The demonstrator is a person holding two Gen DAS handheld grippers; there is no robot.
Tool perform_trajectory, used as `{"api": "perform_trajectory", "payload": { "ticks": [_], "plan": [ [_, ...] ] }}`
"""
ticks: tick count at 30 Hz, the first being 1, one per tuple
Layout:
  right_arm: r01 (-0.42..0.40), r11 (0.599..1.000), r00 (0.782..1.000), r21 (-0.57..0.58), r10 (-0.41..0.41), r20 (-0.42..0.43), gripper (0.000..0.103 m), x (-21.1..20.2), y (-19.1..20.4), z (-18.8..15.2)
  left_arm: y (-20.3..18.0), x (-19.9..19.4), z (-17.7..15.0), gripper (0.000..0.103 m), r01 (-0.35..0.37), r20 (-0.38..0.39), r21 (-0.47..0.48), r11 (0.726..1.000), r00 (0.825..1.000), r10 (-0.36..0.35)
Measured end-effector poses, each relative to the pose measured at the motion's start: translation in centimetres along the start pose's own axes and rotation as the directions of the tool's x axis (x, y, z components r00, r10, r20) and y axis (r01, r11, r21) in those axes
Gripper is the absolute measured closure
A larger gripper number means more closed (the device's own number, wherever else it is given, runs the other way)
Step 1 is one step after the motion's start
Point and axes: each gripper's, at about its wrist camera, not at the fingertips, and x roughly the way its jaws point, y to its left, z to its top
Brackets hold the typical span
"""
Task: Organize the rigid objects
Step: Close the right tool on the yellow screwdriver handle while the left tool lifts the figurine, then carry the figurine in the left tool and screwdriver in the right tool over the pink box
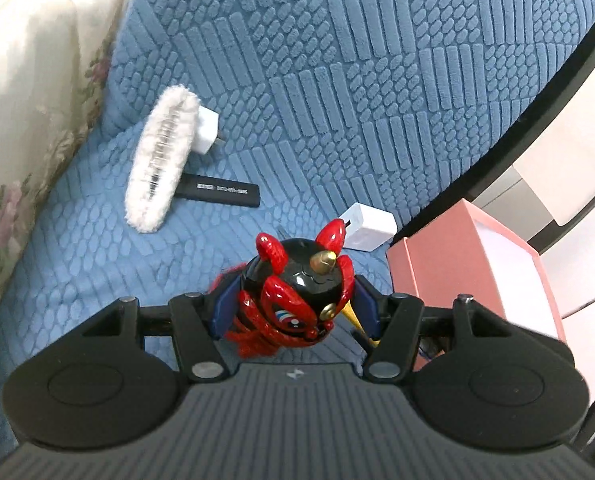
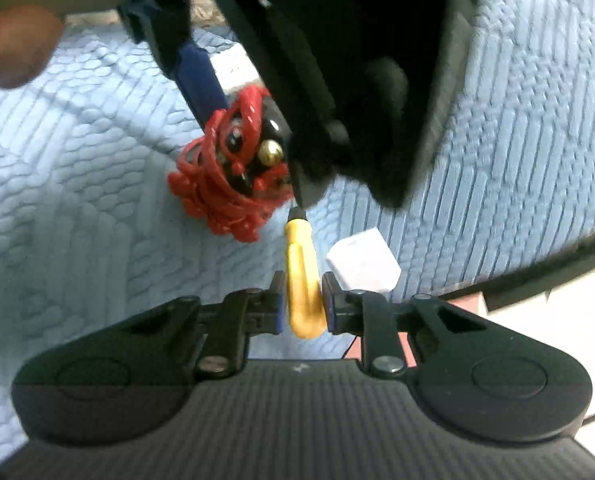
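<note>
My left gripper (image 1: 293, 312) is shut on a red and black horned toy figure (image 1: 293, 296) and holds it above the blue textured sofa cover (image 1: 337, 80). In the right wrist view the same toy (image 2: 233, 168) hangs under the left gripper body. My right gripper (image 2: 302, 304) is shut on a yellow handle (image 2: 303, 280) that points up toward the toy. A white charger cube (image 1: 371, 230) lies just beyond the toy; it also shows in the right wrist view (image 2: 363, 264).
A white fluffy brush (image 1: 159, 156), a second white plug (image 1: 205, 130) and a black stick (image 1: 221, 192) lie on the cover at left. A pink open box (image 1: 477, 268) stands at right. A floral cloth (image 1: 25, 80) lies far left.
</note>
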Motion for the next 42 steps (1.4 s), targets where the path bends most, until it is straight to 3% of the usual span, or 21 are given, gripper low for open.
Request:
{"api": "perform_trajectory", "payload": {
  "ticks": [6,20,23,28,33,42],
  "plan": [
    [-0.054,0.988,0.998,0.142,0.057,-0.012,0.081,-0.9,-0.7,-1.6,0.1,-1.1,-0.8,0.038,-0.031,0.009,0.025,0.999,0.999,0.031],
    [-0.172,0.906,0.985,0.387,0.149,0.089,0.083,-6.3,-0.4,-3.9,0.8,-4.8,-5.1,0.037,-0.120,0.016,0.010,0.993,0.993,0.120],
    [-0.200,0.880,0.980,0.431,0.179,0.087,0.083,-6.5,-0.1,-5.0,0.5,-5.4,-5.8,0.037,-0.137,0.017,0.005,0.991,0.990,0.137],
    [-0.281,0.794,0.957,0.539,0.277,0.091,0.083,-6.3,0.0,-6.8,0.1,-5.6,-6.6,0.037,-0.162,-0.003,0.001,0.987,0.987,0.162],
    [-0.315,0.744,0.941,0.588,0.327,0.090,0.082,-5.2,0.3,-7.6,-0.5,-5.4,-6.9,0.037,-0.177,-0.011,0.024,0.984,0.984,0.177],
    [-0.367,0.692,0.920,0.621,0.367,0.135,0.077,-3.9,0.3,-7.8,-0.5,-5.2,-6.9,0.034,-0.185,-0.001,0.016,0.983,0.983,0.185]
  ]
}}
